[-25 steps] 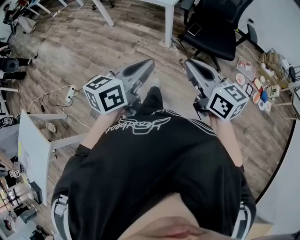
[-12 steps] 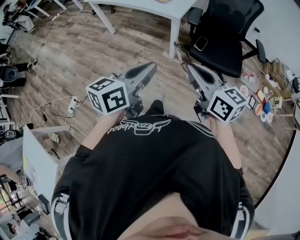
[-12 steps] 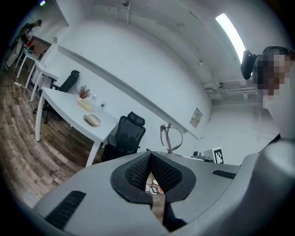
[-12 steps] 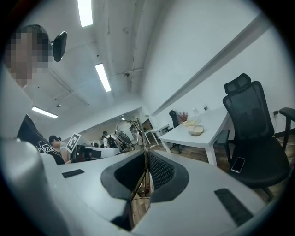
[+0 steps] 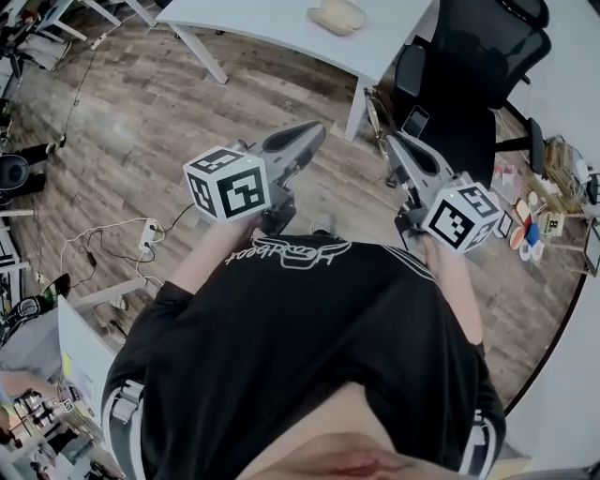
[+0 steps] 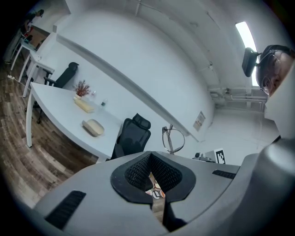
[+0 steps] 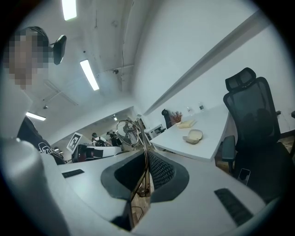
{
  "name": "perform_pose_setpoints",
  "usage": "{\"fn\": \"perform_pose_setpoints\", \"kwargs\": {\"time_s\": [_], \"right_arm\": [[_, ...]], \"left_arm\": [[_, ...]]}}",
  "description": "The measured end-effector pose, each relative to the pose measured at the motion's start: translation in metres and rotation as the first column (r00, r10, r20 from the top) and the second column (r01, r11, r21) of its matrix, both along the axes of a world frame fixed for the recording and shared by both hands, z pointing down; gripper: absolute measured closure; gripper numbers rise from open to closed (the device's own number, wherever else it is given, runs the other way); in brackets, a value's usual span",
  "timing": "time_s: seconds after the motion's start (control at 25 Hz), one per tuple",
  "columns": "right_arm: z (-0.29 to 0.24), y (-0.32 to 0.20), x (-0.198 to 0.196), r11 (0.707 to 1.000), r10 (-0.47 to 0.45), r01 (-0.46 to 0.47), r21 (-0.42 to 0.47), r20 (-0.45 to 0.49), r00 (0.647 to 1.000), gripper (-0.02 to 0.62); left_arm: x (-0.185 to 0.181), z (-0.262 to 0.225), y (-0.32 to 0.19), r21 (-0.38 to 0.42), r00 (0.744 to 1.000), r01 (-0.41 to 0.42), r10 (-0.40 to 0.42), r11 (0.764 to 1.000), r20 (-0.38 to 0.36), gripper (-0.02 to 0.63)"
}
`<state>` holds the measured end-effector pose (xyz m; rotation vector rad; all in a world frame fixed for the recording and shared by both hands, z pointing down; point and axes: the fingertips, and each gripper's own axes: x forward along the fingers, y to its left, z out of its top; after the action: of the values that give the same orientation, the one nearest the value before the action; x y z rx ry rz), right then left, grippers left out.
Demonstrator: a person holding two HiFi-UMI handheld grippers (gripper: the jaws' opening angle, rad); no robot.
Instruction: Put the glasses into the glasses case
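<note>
The glasses (image 7: 128, 131), thin metal-framed, stick up from between the jaws of my right gripper (image 7: 142, 162), which is shut on one temple. In the head view they show as a thin wire frame (image 5: 376, 105) ahead of the right gripper (image 5: 401, 148). They also appear in the left gripper view (image 6: 173, 138). A beige glasses case (image 5: 337, 16) lies closed on the white table (image 5: 253, 23), far ahead of both grippers; it shows again as the case (image 6: 93, 127) and the case (image 7: 194, 136). My left gripper (image 5: 307, 138) is shut with nothing in it (image 6: 150, 161).
A black office chair (image 5: 473, 70) stands right of the table, with a phone (image 5: 415, 120) on its seat. A power strip and cables (image 5: 141, 228) lie on the wooden floor at left. Small clutter (image 5: 525, 202) sits at the right. A plant (image 6: 82, 87) stands on the table.
The table has come further into the head view and the case now shows on it. Both grippers have shifted slightly up and right, the glasses still held.
</note>
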<state>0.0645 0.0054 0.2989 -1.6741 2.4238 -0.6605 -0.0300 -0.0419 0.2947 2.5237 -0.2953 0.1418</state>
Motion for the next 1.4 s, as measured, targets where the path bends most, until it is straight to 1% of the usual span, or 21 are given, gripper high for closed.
{"fn": "perform_pose_setpoints", "kwargs": {"time_s": [0.12,0.28,0.48,0.64,0.76,0.92,1.12,1.2,1.4], "right_arm": [[-0.001,-0.034,0.007,1.0,0.018,-0.018,-0.005,-0.009,1.0,0.569],[-0.003,-0.064,0.012,0.999,0.042,-0.042,-0.004,-0.018,0.999,0.569],[-0.001,-0.082,0.015,0.999,0.049,-0.049,-0.013,-0.039,0.998,0.569],[0.001,-0.093,0.021,0.999,0.043,-0.044,-0.022,-0.036,0.998,0.569],[0.001,-0.103,0.028,0.999,0.033,-0.033,-0.01,-0.032,0.999,0.569],[0.002,-0.118,0.034,1.0,-0.001,0.001,0.011,-0.001,1.0,0.569],[0.001,-0.147,0.044,0.999,-0.033,0.033,0.024,0.011,0.999,0.569],[0.0,-0.16,0.051,0.999,-0.046,0.045,0.029,0.018,0.999,0.569],[0.005,-0.197,0.08,0.998,-0.057,0.057,0.011,0.025,0.998,0.569]], "left_arm": [[0.009,0.0,-0.034,-0.004,1.0,-0.022,0.022,1.0,-0.009,0.6],[0.011,0.002,-0.065,-0.008,0.999,-0.031,0.031,0.999,-0.012,0.598],[0.014,0.004,-0.088,-0.011,0.999,-0.03,0.03,0.999,-0.03,0.6],[0.018,0.004,-0.1,-0.015,0.999,-0.017,0.016,1.0,-0.041,0.6],[0.022,0.005,-0.107,-0.006,0.999,-0.005,0.005,1.0,-0.039,0.6],[0.03,0.005,-0.118,0.015,1.0,0.013,-0.013,1.0,-0.022,0.6],[0.041,0.004,-0.141,0.03,0.999,0.033,-0.033,0.999,0.002,0.6],[0.049,0.003,-0.152,0.034,0.999,0.038,-0.039,0.999,0.009,0.6],[0.075,0.004,-0.184,0.029,0.998,0.052,-0.053,0.998,0.026,0.6]]}}
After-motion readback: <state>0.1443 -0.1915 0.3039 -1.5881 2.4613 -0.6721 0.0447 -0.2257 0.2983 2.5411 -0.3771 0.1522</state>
